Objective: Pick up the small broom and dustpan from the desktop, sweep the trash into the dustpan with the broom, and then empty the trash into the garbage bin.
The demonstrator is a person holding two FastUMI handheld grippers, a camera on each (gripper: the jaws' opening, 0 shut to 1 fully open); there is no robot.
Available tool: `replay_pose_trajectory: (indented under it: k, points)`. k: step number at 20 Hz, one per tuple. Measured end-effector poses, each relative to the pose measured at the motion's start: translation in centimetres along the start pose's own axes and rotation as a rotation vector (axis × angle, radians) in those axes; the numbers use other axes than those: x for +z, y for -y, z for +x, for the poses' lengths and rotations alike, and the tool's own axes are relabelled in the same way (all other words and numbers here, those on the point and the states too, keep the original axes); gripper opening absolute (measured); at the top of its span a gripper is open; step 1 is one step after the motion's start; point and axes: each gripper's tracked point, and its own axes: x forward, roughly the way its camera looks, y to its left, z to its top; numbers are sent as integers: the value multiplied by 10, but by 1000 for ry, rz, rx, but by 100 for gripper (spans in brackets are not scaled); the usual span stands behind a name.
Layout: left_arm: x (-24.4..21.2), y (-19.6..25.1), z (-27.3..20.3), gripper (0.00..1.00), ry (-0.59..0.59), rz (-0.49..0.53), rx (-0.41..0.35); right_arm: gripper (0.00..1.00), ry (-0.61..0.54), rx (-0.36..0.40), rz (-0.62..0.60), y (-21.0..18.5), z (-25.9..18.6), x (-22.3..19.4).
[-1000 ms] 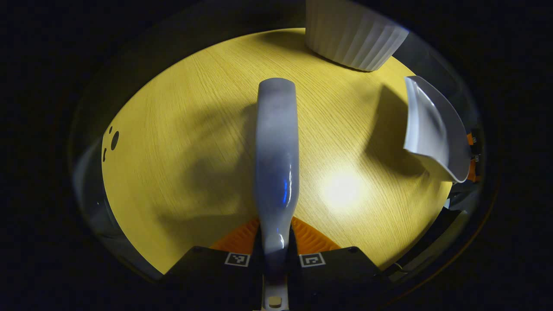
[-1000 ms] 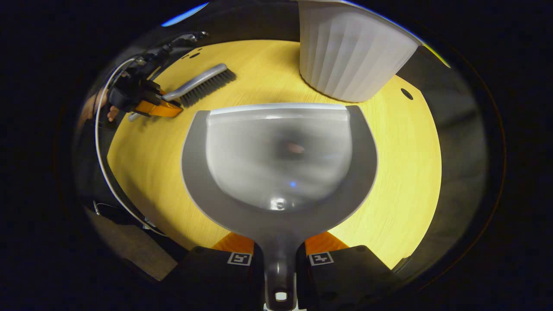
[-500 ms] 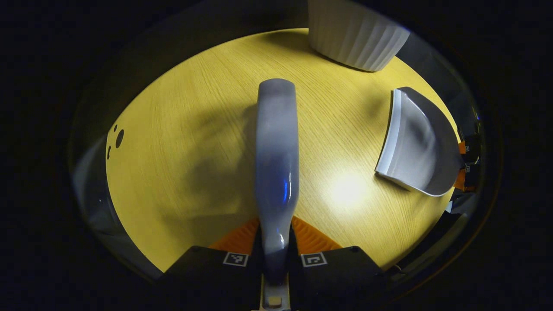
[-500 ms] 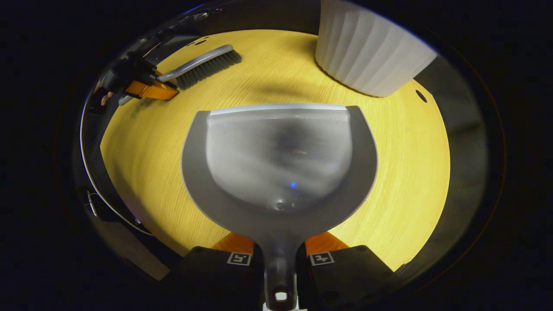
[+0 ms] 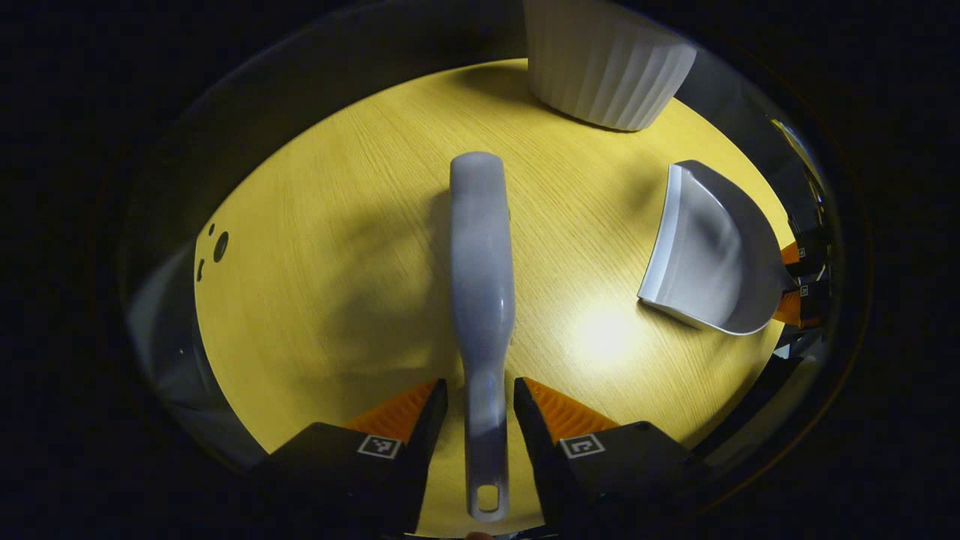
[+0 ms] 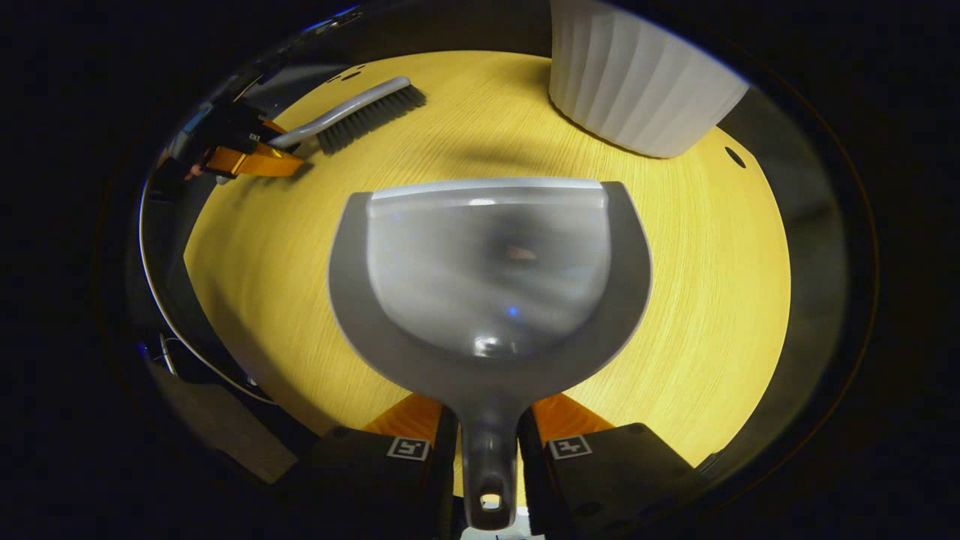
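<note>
On the wooden desktop (image 6: 712, 300), glossy grey dustpan (image 6: 487, 277), seemingly empty, grey broom (image 5: 480, 285)

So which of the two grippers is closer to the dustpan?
Right. The right gripper has the dustpan handle between its fingers; the left gripper sits across the table at the broom handle.

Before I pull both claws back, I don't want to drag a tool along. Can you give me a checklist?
1. Left claw open around the broom handle: ok, gaps show on both sides.
2. Broom lying on the table: ok.
3. Right claw open around the dustpan handle: cannot tell, the fingers sit close to it.
4. Dustpan resting on the table: ok, its lip meets the wood in the left gripper view.
5. Garbage bin apart from both tools: ok.
</note>
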Motion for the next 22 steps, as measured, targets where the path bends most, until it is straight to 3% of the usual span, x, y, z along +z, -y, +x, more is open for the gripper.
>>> replay_pose_trajectory:
  k: [1,2,3,5,6,13,22]
  points:
    - [1,0,-5,64,13,3,5,54,6,7,8,-1,-2,1]
    - [2,0,-9,69,27,6,9,49,10,11,12,-3,-6,2]
    - [3,2,-13,69,41,6,8,60,21,19,18,-4,-8,3]
    - [8,9,-26,71,89,-1,-5,72,54,21,31,-5,-16,7]
    - [10,11,-33,71,118,-4,-7,93,66,27,36,-7,-21,8]
    - [32,16,-99,77,355,-58,42,97,255,66,86,-8,-87,31]
    - [82,41,-208,83,757,-178,28,98,583,-12,89,11,-185,101]
